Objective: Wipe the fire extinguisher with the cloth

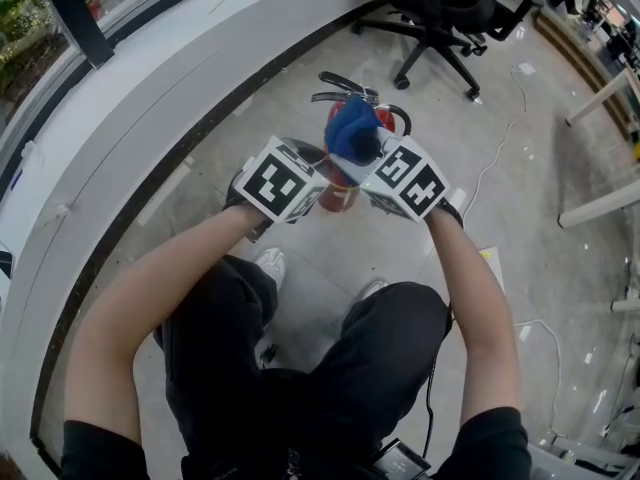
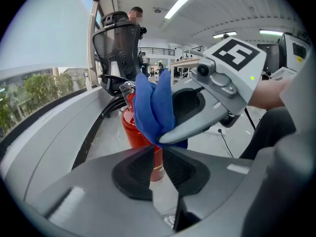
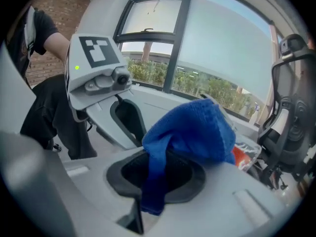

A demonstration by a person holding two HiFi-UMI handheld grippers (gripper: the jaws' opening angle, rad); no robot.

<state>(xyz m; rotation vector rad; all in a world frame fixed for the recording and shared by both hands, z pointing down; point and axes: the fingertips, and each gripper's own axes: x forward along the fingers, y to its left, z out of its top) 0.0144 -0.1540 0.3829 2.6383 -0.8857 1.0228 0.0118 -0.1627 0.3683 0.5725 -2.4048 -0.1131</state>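
Observation:
The red fire extinguisher (image 1: pixel 338 194) stands on the floor in front of my knees, its black handle and hose (image 1: pixel 345 88) on top. A blue cloth (image 1: pixel 352 131) is bunched over its upper part, and my right gripper (image 1: pixel 362 164) is shut on it. In the right gripper view the cloth (image 3: pixel 195 132) hangs down between the jaws and a bit of red extinguisher (image 3: pixel 241 157) shows behind. My left gripper (image 1: pixel 318 190) is at the cylinder's left side. In the left gripper view its jaws (image 2: pixel 157 157) stand a narrow slit apart with nothing between them, the extinguisher (image 2: pixel 132 130) and cloth (image 2: pixel 155 107) just beyond.
A black office chair (image 1: pixel 440 8) stands on castors behind the extinguisher. A curved white window ledge (image 1: pixel 150 98) runs along the left. White cables (image 1: pixel 500 138) trail over the floor at right, near desk legs (image 1: pixel 600 203). My shoes (image 1: pixel 270 263) are close to the extinguisher.

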